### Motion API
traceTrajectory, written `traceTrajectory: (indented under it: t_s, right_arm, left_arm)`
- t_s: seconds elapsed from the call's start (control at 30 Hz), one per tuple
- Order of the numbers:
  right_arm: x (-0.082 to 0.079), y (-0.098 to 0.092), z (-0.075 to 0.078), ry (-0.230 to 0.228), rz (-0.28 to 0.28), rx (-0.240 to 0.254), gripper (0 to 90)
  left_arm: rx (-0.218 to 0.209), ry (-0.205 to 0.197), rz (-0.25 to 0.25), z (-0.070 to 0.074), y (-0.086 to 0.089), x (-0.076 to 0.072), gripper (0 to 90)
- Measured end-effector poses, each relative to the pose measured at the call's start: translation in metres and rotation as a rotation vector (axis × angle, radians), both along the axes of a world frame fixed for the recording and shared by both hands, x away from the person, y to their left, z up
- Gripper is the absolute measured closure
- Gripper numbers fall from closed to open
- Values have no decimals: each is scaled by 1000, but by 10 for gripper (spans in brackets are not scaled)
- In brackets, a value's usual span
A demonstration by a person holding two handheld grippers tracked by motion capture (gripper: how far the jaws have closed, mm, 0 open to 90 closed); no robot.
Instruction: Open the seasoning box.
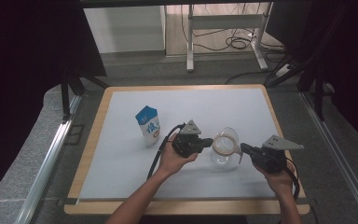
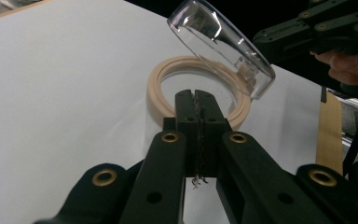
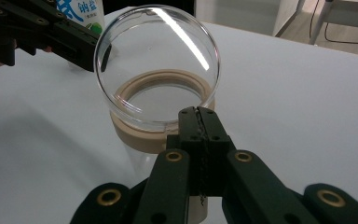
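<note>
My rig, itemised. Left gripper [image 1: 210, 141]: matte black body, grey three-cornered plate on top, black cable looping back along the forearm. Right gripper [image 1: 240, 147]: same black build, same grey plate, black cable trailing behind the hand. Fingers [image 2: 186, 112]: two flat black bars with ridged inner faces. Linkage arms: black, with brass-ringed pivot holes and smaller plain holes. My forearms: bare, no sleeves.

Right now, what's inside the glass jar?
The glass jar looks empty: through its beige collar only the white table shows. Its clear hinged lid stands open. The bottom is hidden by the right gripper.
</note>
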State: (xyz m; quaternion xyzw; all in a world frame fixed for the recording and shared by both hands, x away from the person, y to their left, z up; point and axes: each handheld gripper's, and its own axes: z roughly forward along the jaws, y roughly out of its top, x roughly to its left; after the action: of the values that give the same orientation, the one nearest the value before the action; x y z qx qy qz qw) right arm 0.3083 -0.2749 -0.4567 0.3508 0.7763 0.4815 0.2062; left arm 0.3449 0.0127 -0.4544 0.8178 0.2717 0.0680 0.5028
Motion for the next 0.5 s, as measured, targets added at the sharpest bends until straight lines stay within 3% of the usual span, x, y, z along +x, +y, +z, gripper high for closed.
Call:
traceTrajectory:
  t_s: [0.37, 0.5]
  right_arm:
    - [-4, -2, -2, -5, -9, 6, 895]
    - [-6, -8, -4, -8, -28, 29, 866]
  left_arm:
    - [-6, -4, -28, 6, -12, 0, 900]
    - [-7, -8, -38, 9, -17, -2, 900]
